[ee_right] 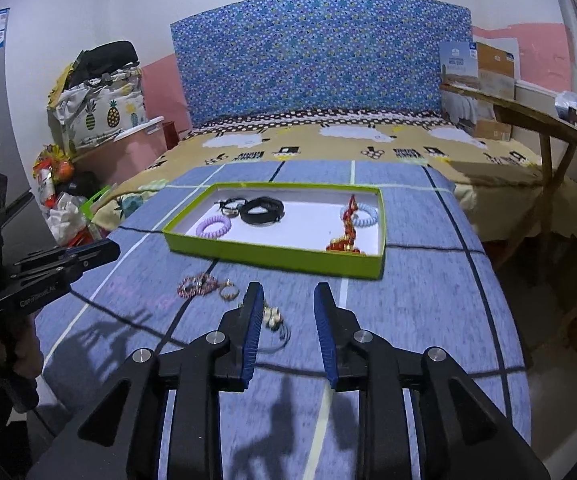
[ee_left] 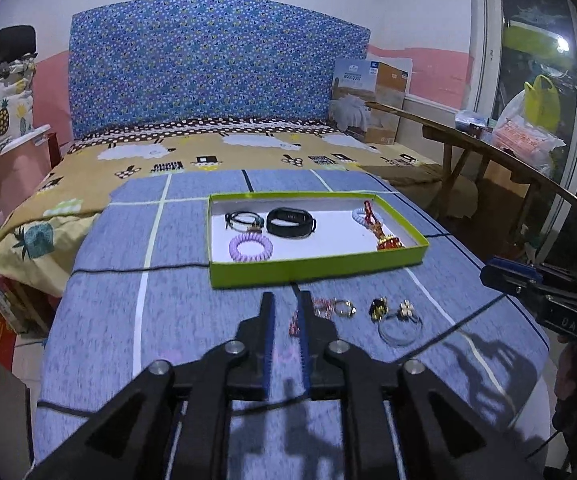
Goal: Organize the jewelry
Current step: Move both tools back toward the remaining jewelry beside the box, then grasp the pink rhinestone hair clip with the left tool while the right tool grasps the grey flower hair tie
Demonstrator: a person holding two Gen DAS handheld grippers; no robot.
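The left gripper (ee_left: 287, 304) is hovering released, nothing between its jaws, the pink beaded piece (ee_left: 293, 325) lying just beside its right finger. Rightward, the ring (ee_left: 344, 309) and thin bangle (ee_left: 400, 330) are waiting near of the green tray (ee_left: 316, 270). The right gripper (ee_right: 288, 300) is hanging parted and empty, its left finger partly hiding the charms.

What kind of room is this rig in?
Most likely a home bedroom: a bed with a padded headboard behind the cloth-covered table, and bags piled against the wall.
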